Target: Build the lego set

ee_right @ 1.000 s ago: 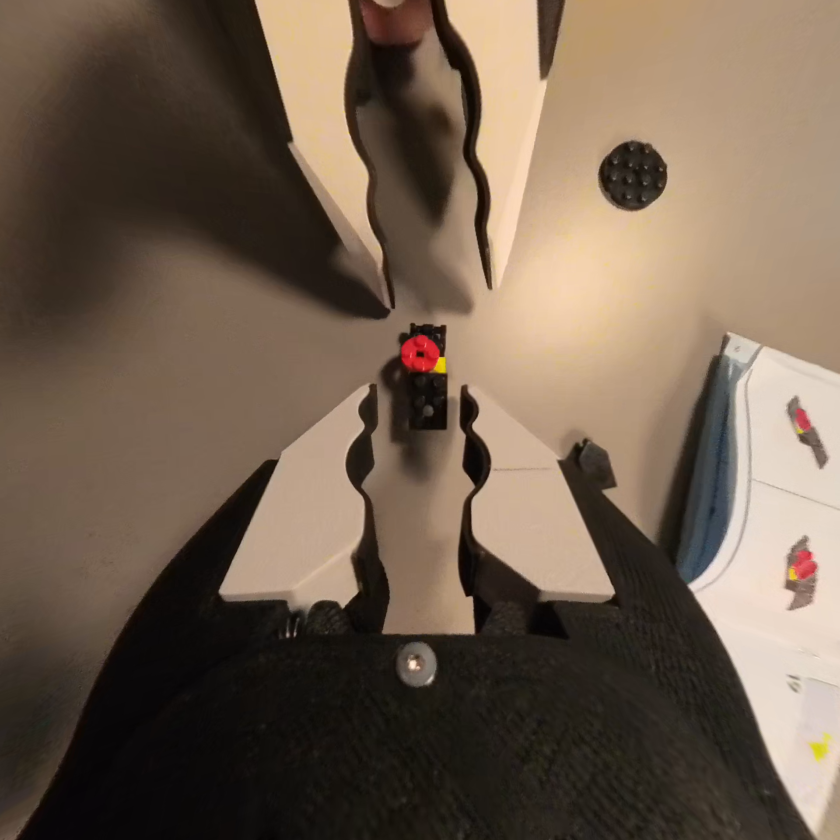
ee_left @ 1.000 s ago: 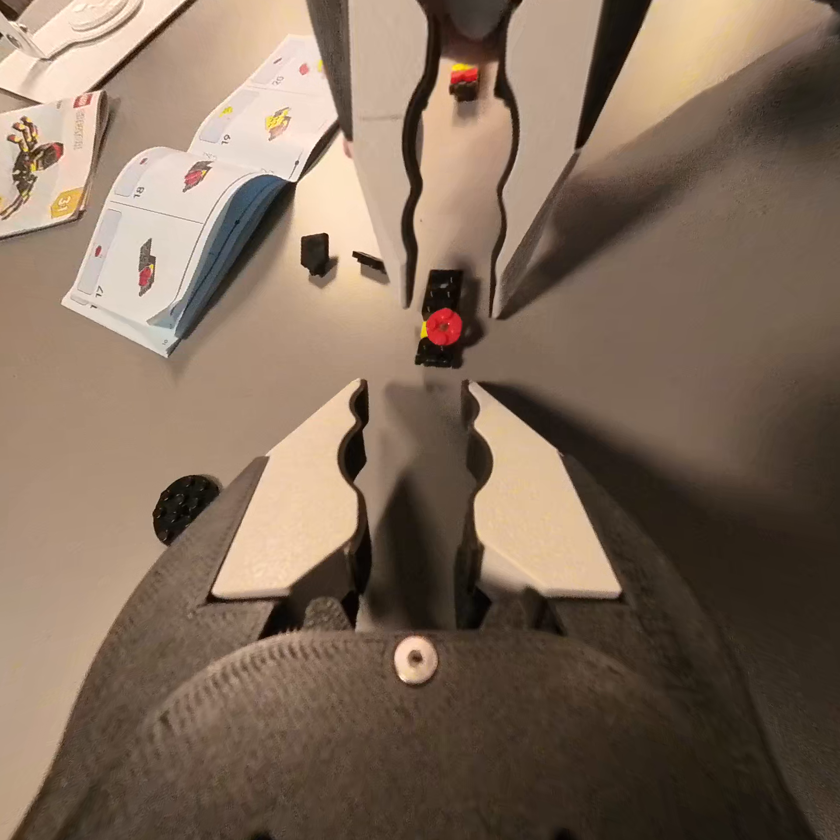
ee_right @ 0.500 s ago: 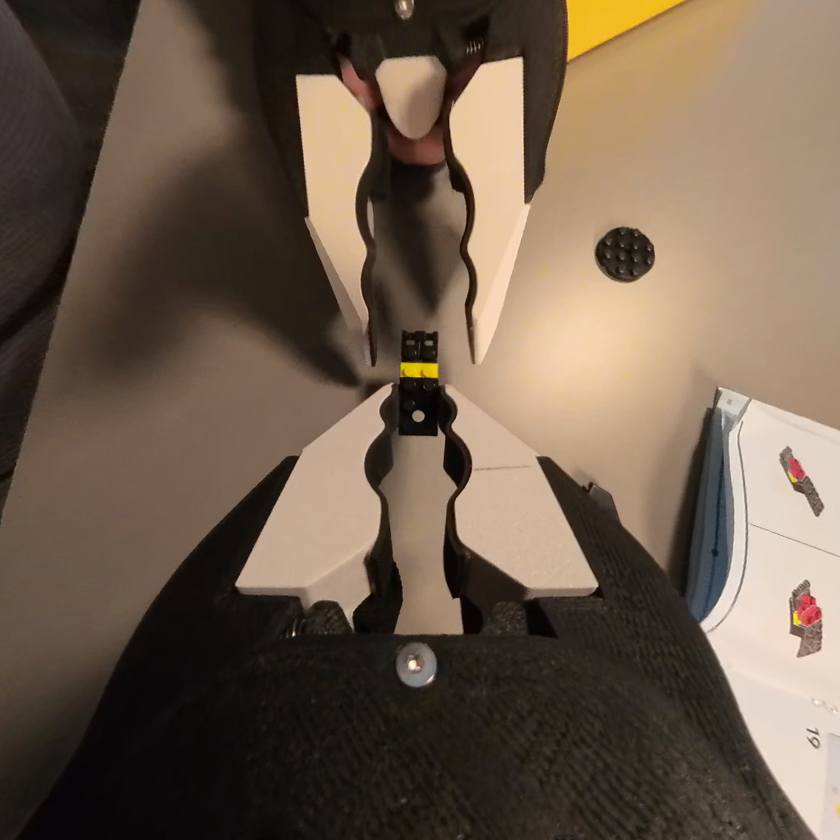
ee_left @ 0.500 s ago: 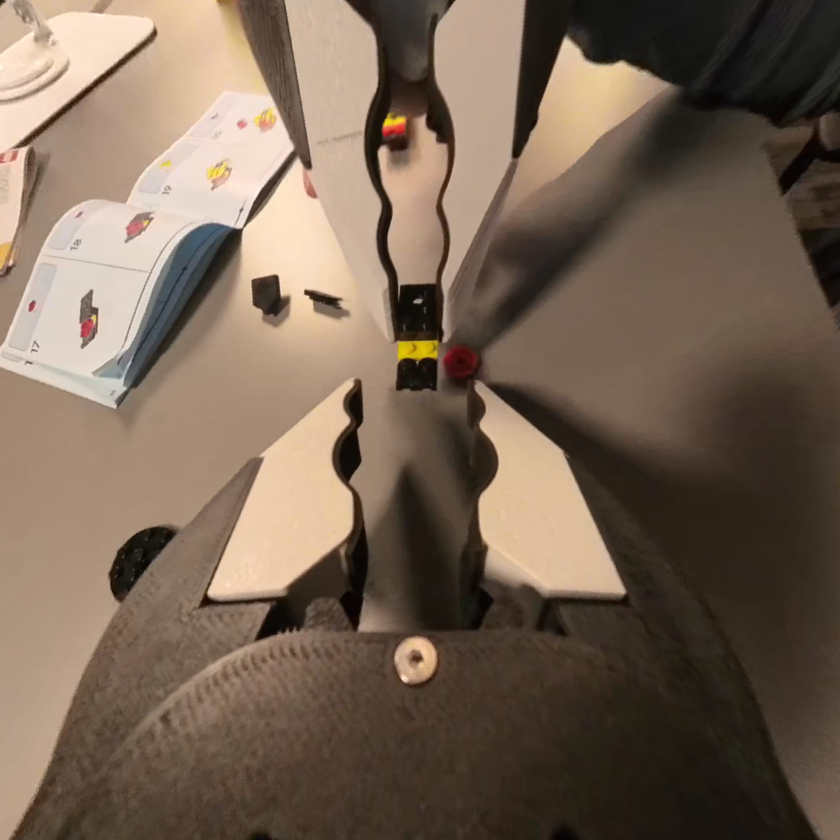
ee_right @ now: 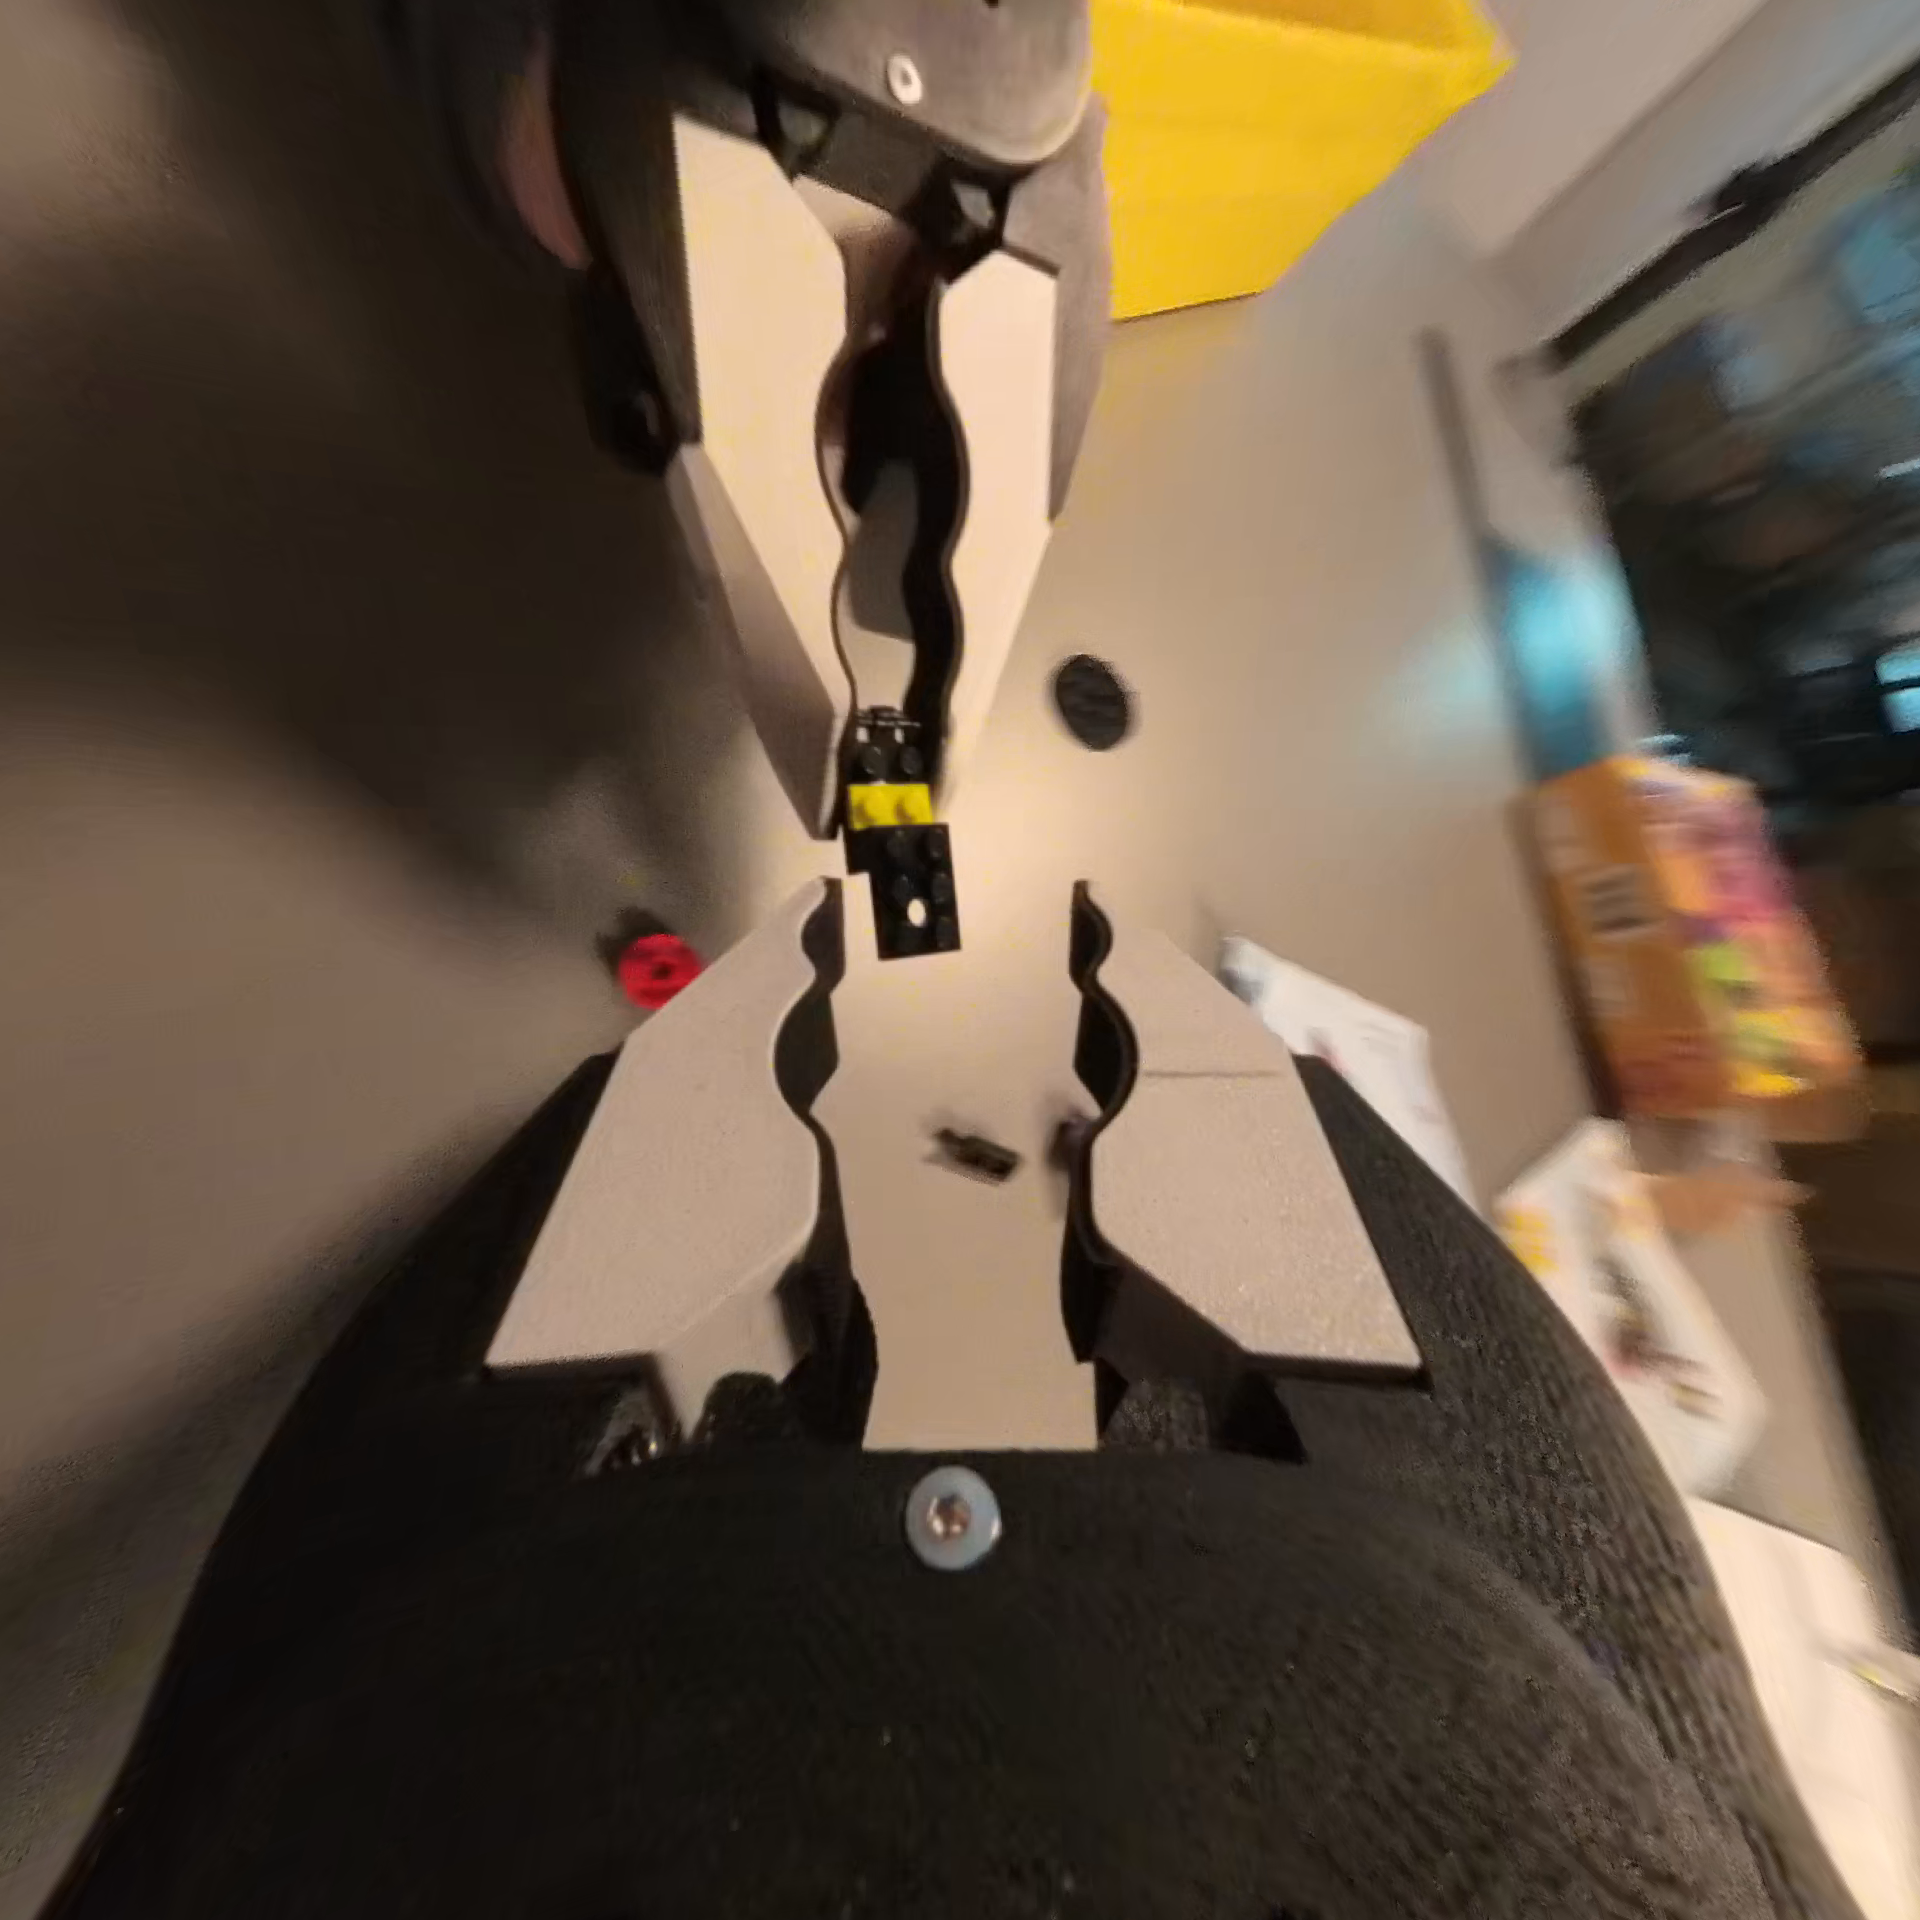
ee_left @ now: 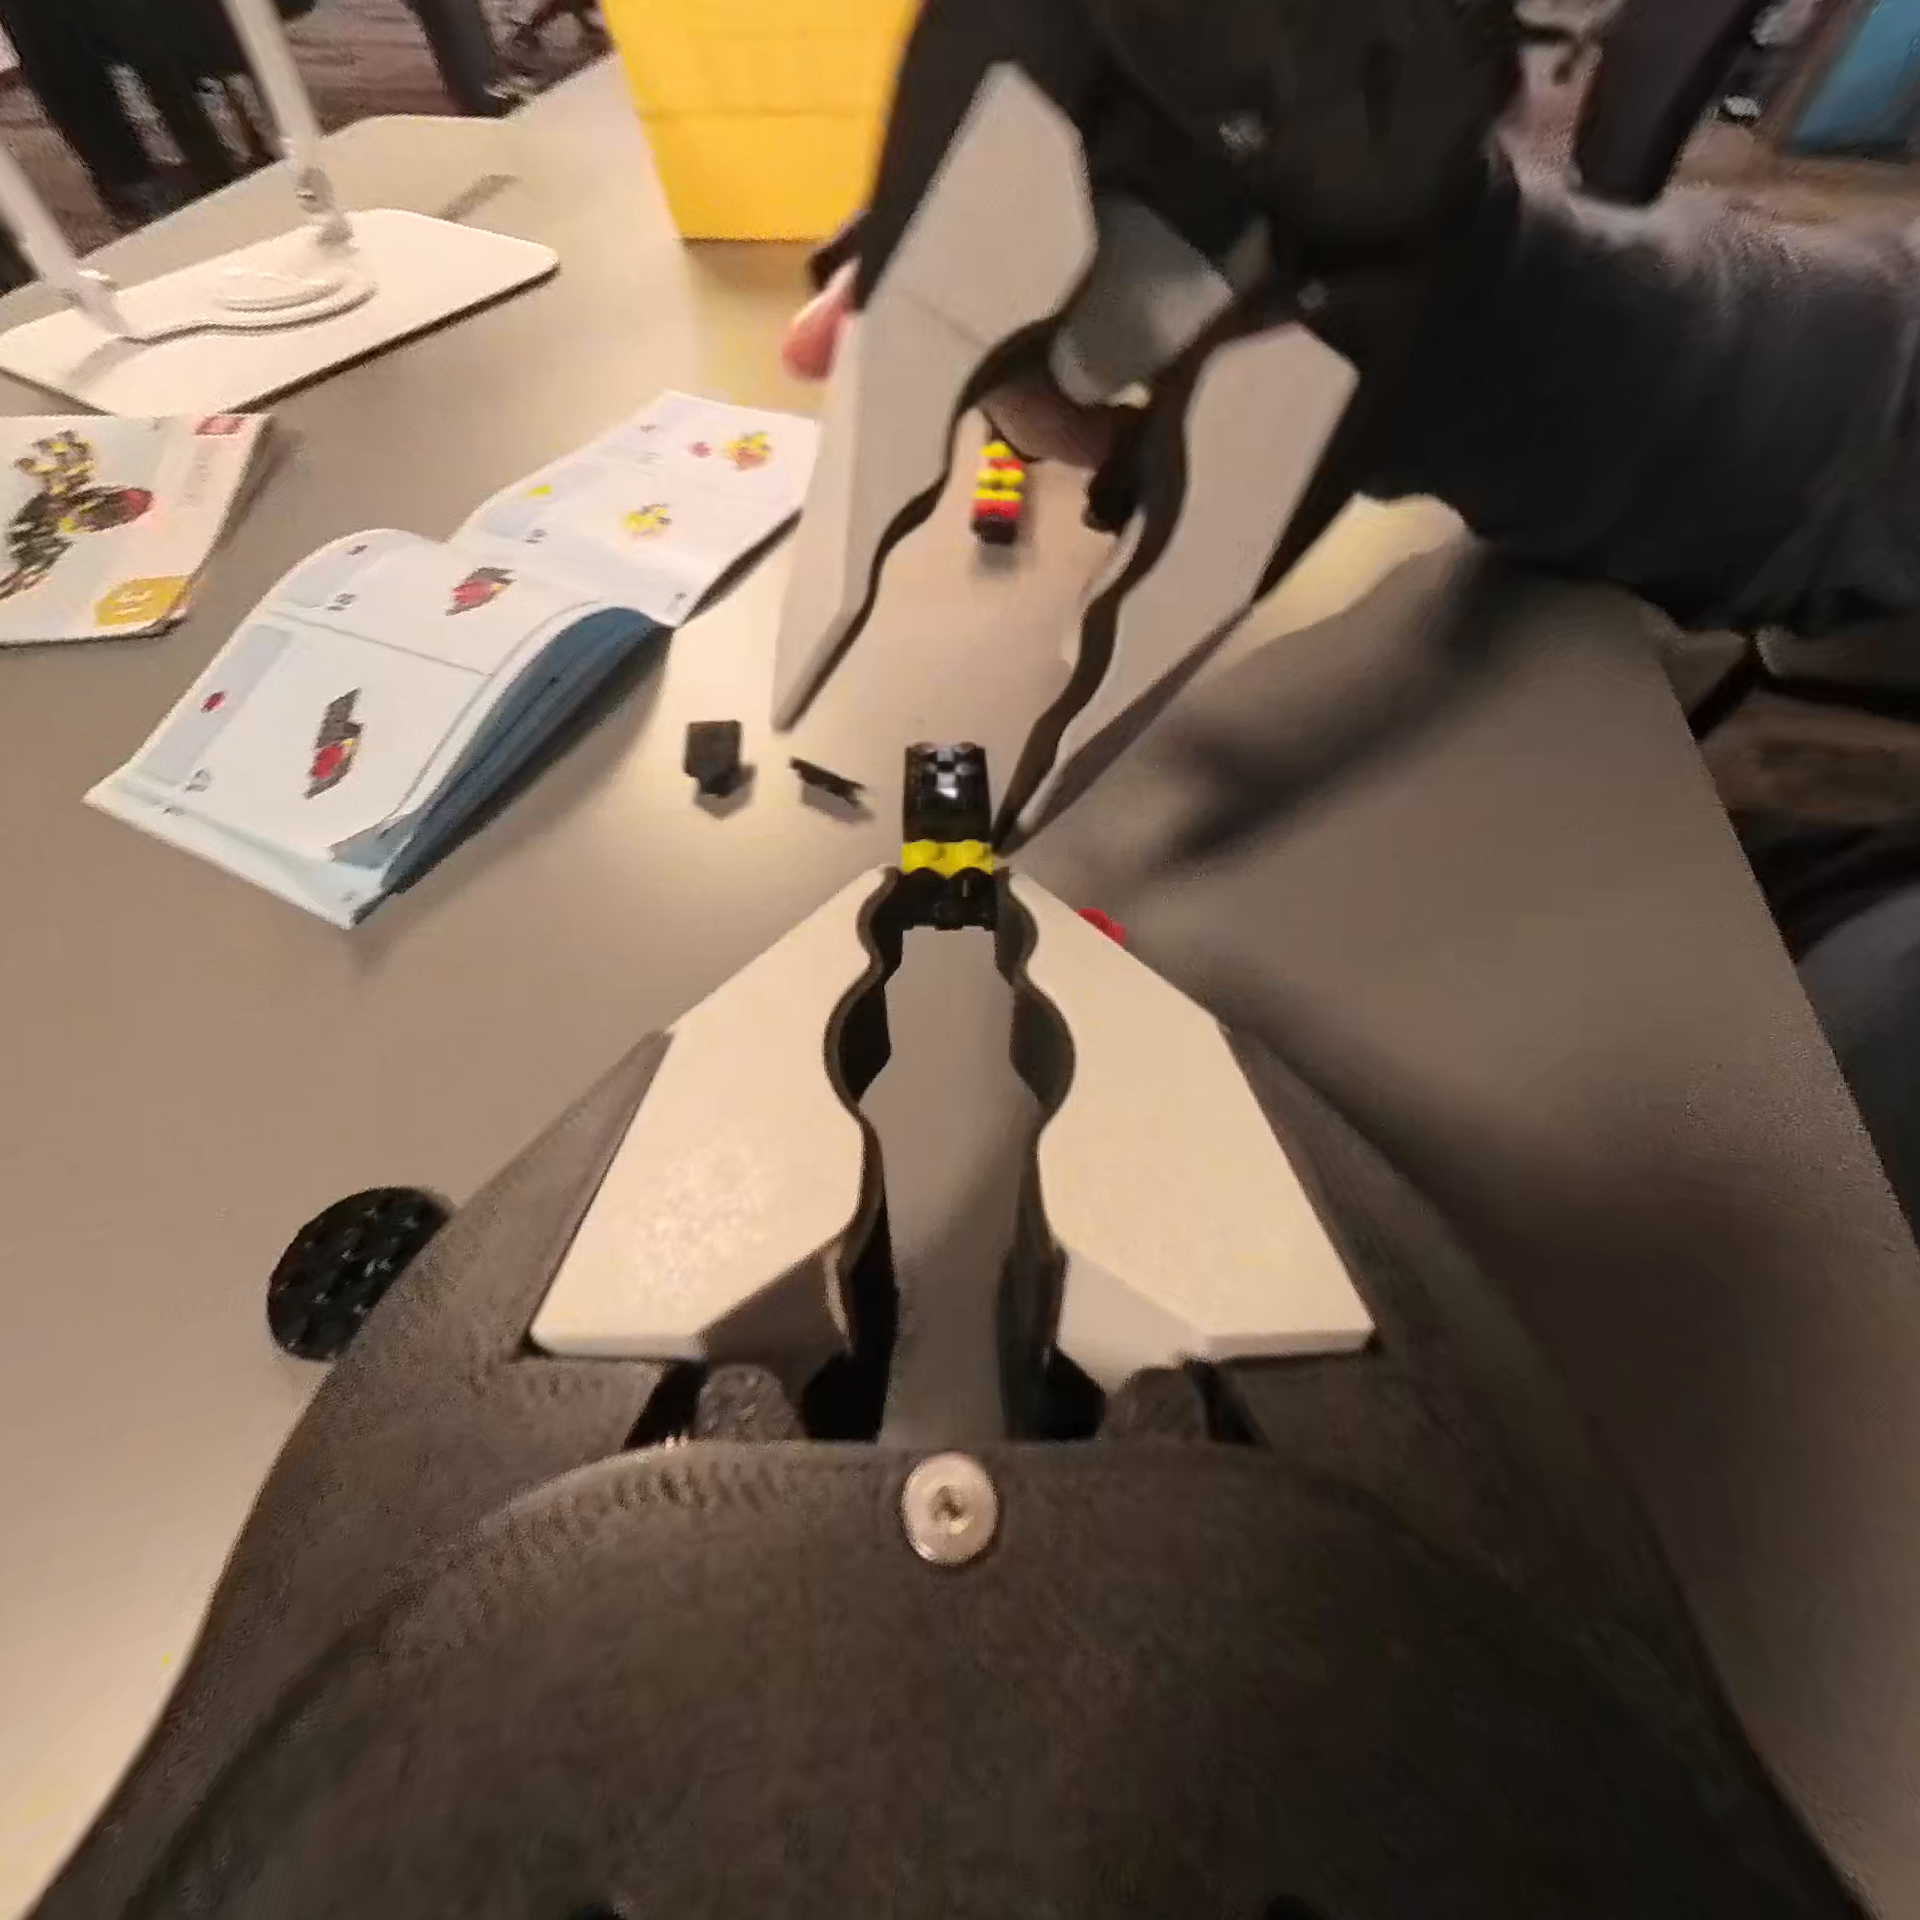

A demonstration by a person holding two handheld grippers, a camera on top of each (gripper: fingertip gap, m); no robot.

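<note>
Centrally in the left wrist view, the left tool (ee_left: 940, 894) is clamped on the near end of the small black-and-yellow brick assembly (ee_left: 943, 821), whose long axis runs straight ahead, away from the tool, above the grey bench (ee_left: 312, 987). The right tool (ee_right: 951, 894) stands wide open with nothing between its fingers; in the right wrist view the assembly's free black end (ee_right: 914, 894) points down towards that gap, slightly left of its centre. The loose red round stud (ee_right: 652, 966) lies on the bench at left centre of that view, just beside the right tool's left finger, so the right tool is judged nearer to it. An open instruction booklet (ee_left: 436, 644) lies at the left wrist view's upper left.
</note>
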